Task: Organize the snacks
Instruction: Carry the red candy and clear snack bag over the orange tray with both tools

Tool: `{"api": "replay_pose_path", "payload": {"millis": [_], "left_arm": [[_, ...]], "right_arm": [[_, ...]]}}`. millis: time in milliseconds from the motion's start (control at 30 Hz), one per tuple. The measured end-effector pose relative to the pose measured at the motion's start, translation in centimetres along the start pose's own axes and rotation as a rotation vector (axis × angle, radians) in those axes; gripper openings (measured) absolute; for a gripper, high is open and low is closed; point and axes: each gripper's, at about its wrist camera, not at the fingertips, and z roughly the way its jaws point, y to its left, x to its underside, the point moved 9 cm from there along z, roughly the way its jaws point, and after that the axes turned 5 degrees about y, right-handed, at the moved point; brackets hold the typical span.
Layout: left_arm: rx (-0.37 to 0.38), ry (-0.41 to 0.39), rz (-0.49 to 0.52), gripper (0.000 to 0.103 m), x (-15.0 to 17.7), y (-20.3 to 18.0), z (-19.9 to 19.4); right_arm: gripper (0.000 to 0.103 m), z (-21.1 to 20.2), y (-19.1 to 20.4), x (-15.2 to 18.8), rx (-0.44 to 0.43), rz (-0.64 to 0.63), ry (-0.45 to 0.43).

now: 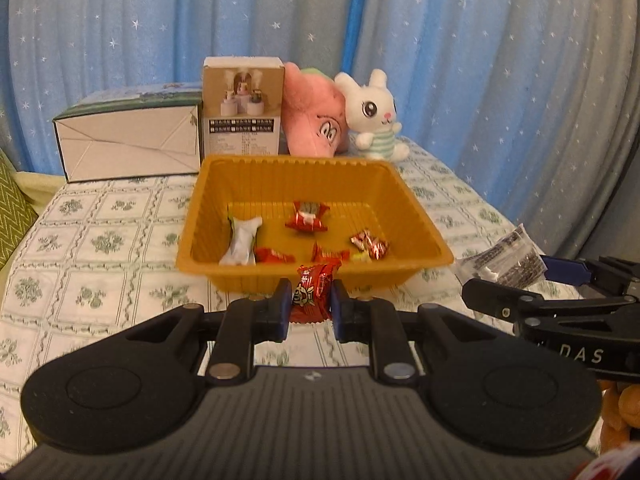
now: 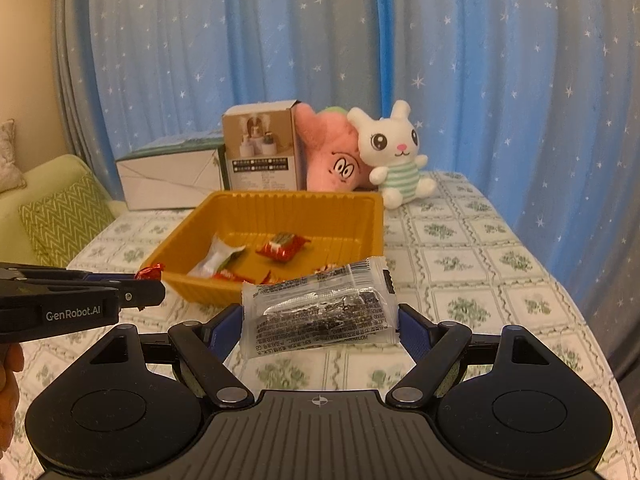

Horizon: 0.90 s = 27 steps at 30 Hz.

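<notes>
Red candy clamped in my left tool, clear seaweed pack clamped in my right tool, both just short of the tray. Mid-carry. Next I need both over the rim, then release.

An orange tray sits on a white tablecloth with green floral squares. Behind the tray: a pink plush, a white rabbit in green stripes, and a blue star-speckled curtain.
</notes>
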Motion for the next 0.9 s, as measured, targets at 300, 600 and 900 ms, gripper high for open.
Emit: {"api": "replay_pose_path", "payload": {"millis": [300,600,900], "left_arm": [[-0.009,-0.03,-0.018,0.018,-3.1,1.1,2.2],[-0.024,-0.015,-0.048,0.018,-4.5,2.9,5.2],[-0.015,0.007,-0.072,0.018,-5.6,4.0,7.8]], "right_arm": [[0.081,3.2,-1.2,-2.3,0.001,0.051,0.001],[0.081,6.4,-1.9,-4.1,0.001,0.083,0.007],[0.081,9.6,-2.2,-5.3,-0.017,0.111,0.023]]}}
